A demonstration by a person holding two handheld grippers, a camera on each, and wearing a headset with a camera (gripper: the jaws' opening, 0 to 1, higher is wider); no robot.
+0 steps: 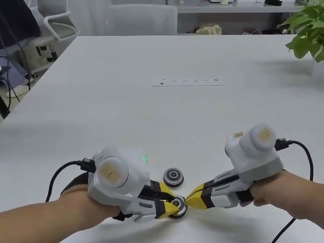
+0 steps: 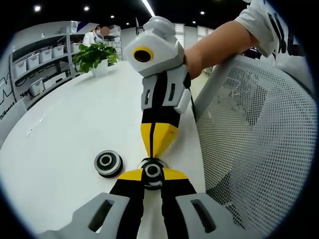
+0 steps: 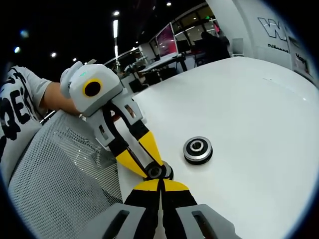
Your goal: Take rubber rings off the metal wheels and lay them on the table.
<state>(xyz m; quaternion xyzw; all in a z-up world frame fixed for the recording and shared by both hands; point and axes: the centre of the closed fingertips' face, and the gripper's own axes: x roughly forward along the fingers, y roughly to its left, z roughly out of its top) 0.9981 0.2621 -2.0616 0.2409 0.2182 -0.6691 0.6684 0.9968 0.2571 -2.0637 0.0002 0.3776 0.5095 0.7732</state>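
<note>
Left gripper [image 2: 152,175] clamping metal wheel [image 2: 152,170], right gripper [image 3: 160,181] closed, tips touching it

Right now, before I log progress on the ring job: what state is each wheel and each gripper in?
Free wheel: flat on the table, untouched, rubber ring on.
Gripped wheel: clamped between the left gripper's jaws, ring apparently on.
Left gripper: jaws shut on the gripped wheel.
Right gripper: jaws shut together, tips at the gripped wheel's rim; whether they pinch the ring is unclear.
</note>
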